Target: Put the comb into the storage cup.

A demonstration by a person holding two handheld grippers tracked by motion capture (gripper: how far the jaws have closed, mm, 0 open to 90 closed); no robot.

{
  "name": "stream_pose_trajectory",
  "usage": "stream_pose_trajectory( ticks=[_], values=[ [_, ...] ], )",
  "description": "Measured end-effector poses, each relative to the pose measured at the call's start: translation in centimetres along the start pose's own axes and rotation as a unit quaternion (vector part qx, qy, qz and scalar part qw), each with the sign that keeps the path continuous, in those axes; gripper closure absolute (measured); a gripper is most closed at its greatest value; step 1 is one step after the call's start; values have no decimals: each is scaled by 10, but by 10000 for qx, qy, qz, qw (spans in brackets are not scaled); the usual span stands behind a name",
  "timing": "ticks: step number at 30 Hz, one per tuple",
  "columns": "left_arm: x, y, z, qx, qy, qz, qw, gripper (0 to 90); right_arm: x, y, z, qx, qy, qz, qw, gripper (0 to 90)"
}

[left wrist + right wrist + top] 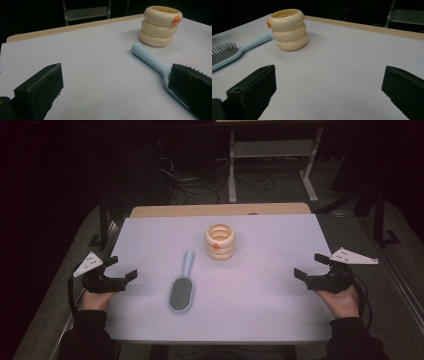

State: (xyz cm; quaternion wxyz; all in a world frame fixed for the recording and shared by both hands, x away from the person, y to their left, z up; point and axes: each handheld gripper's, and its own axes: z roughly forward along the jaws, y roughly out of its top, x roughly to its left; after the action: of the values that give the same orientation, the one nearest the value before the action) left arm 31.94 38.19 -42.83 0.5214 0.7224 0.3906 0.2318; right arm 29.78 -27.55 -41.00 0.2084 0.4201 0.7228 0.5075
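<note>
**Hairbrush flat on the desk, both grippers wide and empty**

Hairbrush (182, 287) lies mid-desk, bristles up, its pale blue handle pointing away from you toward the cream ring-stack cup (220, 241). The handle tip stops near the cup's base, on its left in the high view; the two look apart, though from the right gripper view the gap is hard to judge. The cup stands upright, three stacked rings with a small orange mark on the top one, facing you.

Your left gripper (120, 268) sits at the left edge of the desk (270, 310), low over the white surface. Its fingers (40, 90) stand wide apart with nothing between them. In the left gripper view the brush head passes behind the right-hand finger, and the handle runs up toward the cup.

Your right gripper (310, 266) is at the right edge, well apart from brush and cup. Its fingers (253, 87) are likewise spread wide, bare desk between them. The right gripper view has the cup at upper left and the brush bristles at the far left edge.

Both of your hands grip the tools from the near side.
</note>
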Motion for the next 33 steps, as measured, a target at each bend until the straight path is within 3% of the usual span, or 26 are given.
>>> stream_pose_trajectory(
  ticks=[25, 33],
  values=[
    [-7, 1, 0, 94, -41, 148, 9998, 0, 5, -3, 1, 131, -30, -92, 9999, 0],
    [-11, 4, 3, 410, -34, 332, 9986, 0, 6, -3, 2, 171, -27, -153, 9997, 0]
  ],
)
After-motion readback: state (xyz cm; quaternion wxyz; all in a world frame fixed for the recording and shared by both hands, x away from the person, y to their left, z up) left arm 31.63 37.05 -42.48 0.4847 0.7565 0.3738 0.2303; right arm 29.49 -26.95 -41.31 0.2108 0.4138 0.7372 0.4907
